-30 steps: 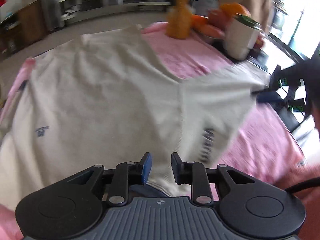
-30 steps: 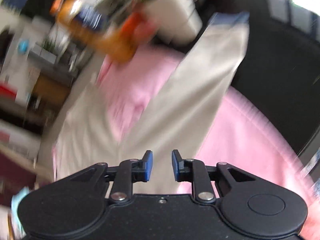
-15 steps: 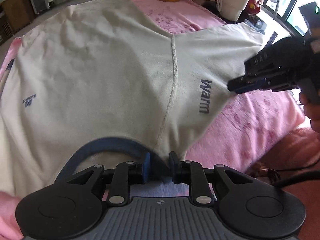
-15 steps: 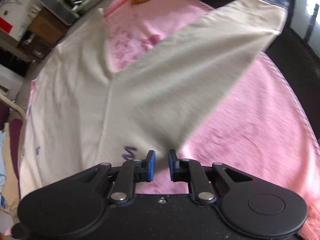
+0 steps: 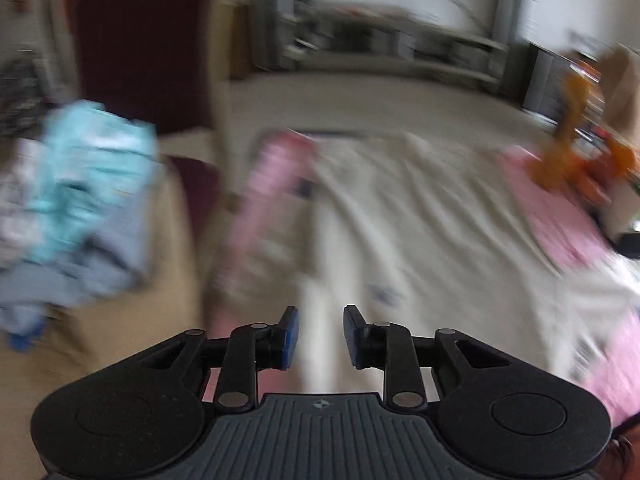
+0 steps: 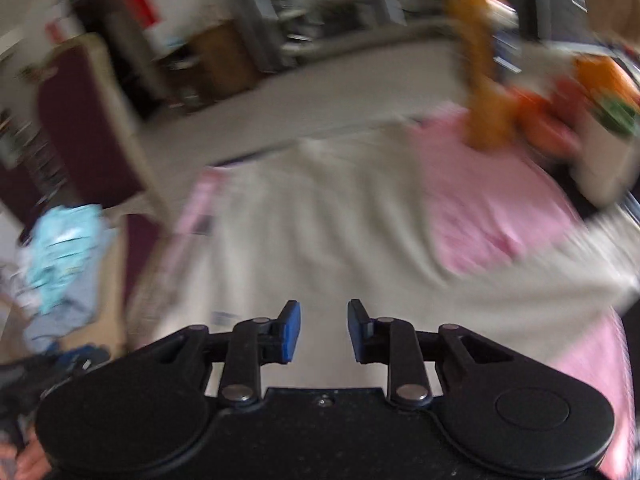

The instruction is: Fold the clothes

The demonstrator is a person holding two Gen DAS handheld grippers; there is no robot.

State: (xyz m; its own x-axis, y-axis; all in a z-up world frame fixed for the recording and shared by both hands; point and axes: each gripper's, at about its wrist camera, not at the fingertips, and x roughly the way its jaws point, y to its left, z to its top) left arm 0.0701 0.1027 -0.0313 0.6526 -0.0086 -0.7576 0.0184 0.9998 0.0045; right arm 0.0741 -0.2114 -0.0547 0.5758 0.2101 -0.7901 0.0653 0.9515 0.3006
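Observation:
A cream sweatshirt (image 5: 432, 232) lies spread across a pink cloth (image 5: 560, 208) on the table; both views are motion-blurred. My left gripper (image 5: 319, 334) hovers over its near left part, open, nothing between the blue pads. In the right wrist view the same sweatshirt (image 6: 320, 248) fills the middle, one sleeve (image 6: 540, 300) stretching out to the right. My right gripper (image 6: 323, 330) hangs above the garment's near edge, open and empty.
A pile of light blue and grey clothes (image 5: 76, 216) sits on a beige seat at the left. An orange bottle (image 6: 480, 76), fruit and a white container (image 6: 608, 156) crowd the table's far right. A dark maroon chair back (image 5: 140, 40) stands behind.
Both grippers have swung left and lifted from the sweatshirt's collar and sleeve. Their fingers have parted wider. The clothes pile has come into view.

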